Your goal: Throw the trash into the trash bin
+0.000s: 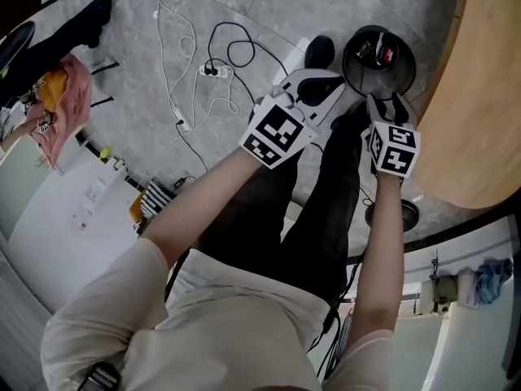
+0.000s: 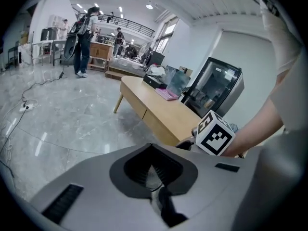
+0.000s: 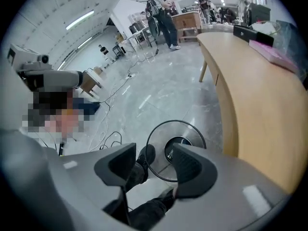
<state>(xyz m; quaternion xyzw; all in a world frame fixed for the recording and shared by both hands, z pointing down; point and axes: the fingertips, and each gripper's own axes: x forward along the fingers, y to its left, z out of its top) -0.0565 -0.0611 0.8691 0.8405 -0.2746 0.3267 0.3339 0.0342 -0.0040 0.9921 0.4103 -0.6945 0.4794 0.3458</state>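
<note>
A round black trash bin [image 1: 359,65] stands on the floor by the person's feet, with a small red and white piece of trash [image 1: 384,53] at its bottom. My right gripper [image 1: 391,104] hangs just above the bin's near rim. In the right gripper view its jaws [image 3: 154,166] stand wide open and empty, and the bin [image 3: 188,134] shows between them from above with the trash [image 3: 171,154] inside. My left gripper [image 1: 324,85] is held left of the bin. In the left gripper view its jaws [image 2: 155,173] look shut with nothing between them.
A curved wooden table [image 1: 482,96] borders the bin on the right, also the long table [image 2: 163,112] in the left gripper view. Cables and a power strip [image 1: 213,70] lie on the grey floor at the left. The person's black shoe [image 1: 319,51] is beside the bin. People stand far off [image 3: 163,13].
</note>
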